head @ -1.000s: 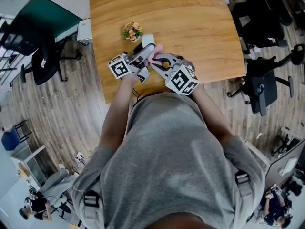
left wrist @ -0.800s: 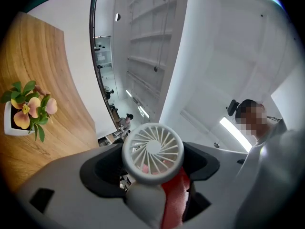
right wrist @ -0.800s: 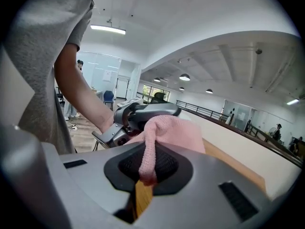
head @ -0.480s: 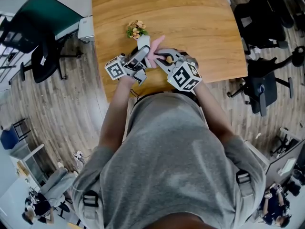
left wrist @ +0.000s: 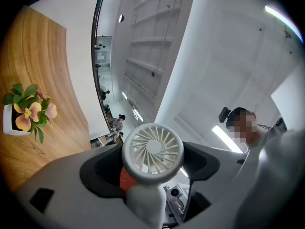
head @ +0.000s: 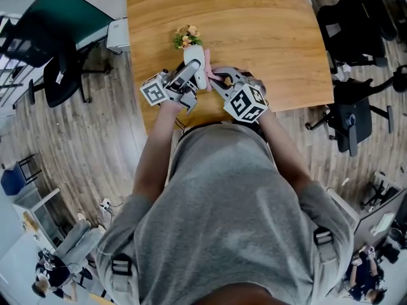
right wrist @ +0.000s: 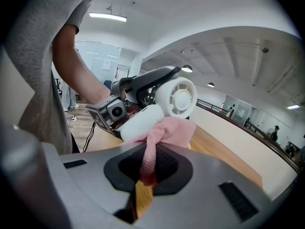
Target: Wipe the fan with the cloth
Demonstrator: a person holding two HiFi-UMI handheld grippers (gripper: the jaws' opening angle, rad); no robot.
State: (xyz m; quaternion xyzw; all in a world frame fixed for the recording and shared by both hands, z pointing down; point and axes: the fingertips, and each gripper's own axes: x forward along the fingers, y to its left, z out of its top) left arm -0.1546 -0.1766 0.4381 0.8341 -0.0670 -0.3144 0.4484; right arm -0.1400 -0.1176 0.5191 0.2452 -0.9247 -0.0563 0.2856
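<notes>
A small white hand fan [head: 195, 63] is held over the wooden table [head: 267, 37], its handle clamped in my left gripper [head: 186, 79]. The left gripper view has the round fan head [left wrist: 152, 151] just beyond the jaws of the left gripper [left wrist: 150, 178], with the handle [left wrist: 146, 208] between them. My right gripper [head: 214, 80] is shut on a pink cloth [head: 208, 75]. In the right gripper view the cloth [right wrist: 167, 131] runs out from the right gripper [right wrist: 148, 168] and drapes against the fan's handle [right wrist: 139, 121], just below the fan head [right wrist: 177, 98].
A small potted plant [head: 186, 38] with orange flowers stands on the table just beyond the fan, also in the left gripper view as the plant [left wrist: 26, 112]. Office chairs [head: 353, 116] stand right of the table and another chair [head: 54, 75] to its left.
The right gripper has sunk a little with the cloth, which now lies lower against the fan's handle. The left gripper has shifted and tilted the fan slightly.
</notes>
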